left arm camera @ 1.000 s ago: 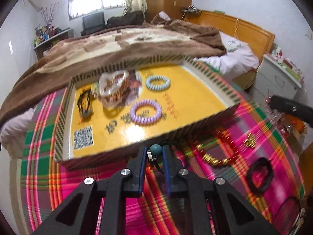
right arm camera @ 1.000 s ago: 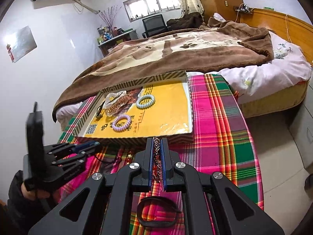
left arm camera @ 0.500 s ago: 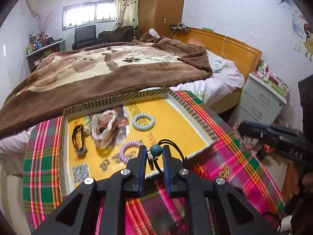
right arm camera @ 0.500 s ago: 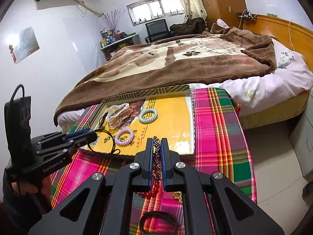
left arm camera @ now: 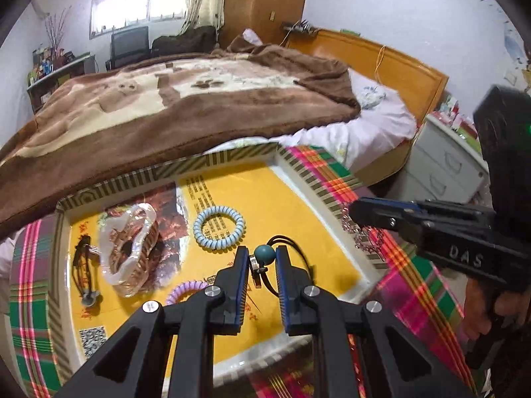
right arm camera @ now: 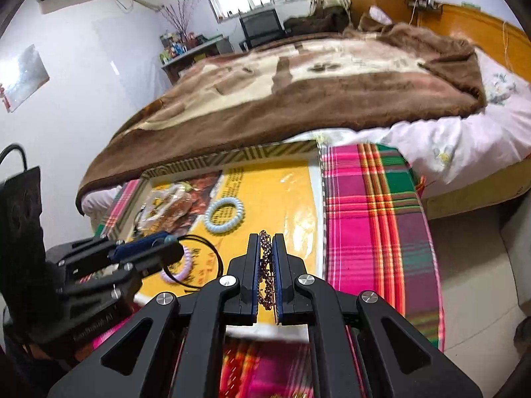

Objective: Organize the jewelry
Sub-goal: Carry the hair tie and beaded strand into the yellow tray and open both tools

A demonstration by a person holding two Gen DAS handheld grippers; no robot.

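Note:
My left gripper [left arm camera: 262, 258] is shut on a black cord with a teal bead [left arm camera: 264, 254], held above the yellow tray [left arm camera: 318, 185]. My right gripper [right arm camera: 265, 252] is shut on a dark red beaded chain [right arm camera: 265, 265] over the tray's right part; in the left wrist view it [left arm camera: 356, 210] hangs by the tray's right rim with the chain [left arm camera: 360, 235] dangling. In the tray lie a blue coil band [left arm camera: 219, 227], a purple coil band [left arm camera: 186, 290], a bracelet in a clear bag [left arm camera: 129, 248] and a black hair clip [left arm camera: 83, 265].
The tray sits on a table with a pink and green plaid cloth [right arm camera: 368, 219]. A bed with a brown blanket [left arm camera: 172, 106] lies right behind it. A white drawer unit [left arm camera: 444, 165] stands at the right. The left gripper [right arm camera: 172, 240] shows at left in the right wrist view.
Both grippers have risen from the cloth and moved forward over the tray, each carrying its piece. The loose jewelry on the cloth has dropped out of view.

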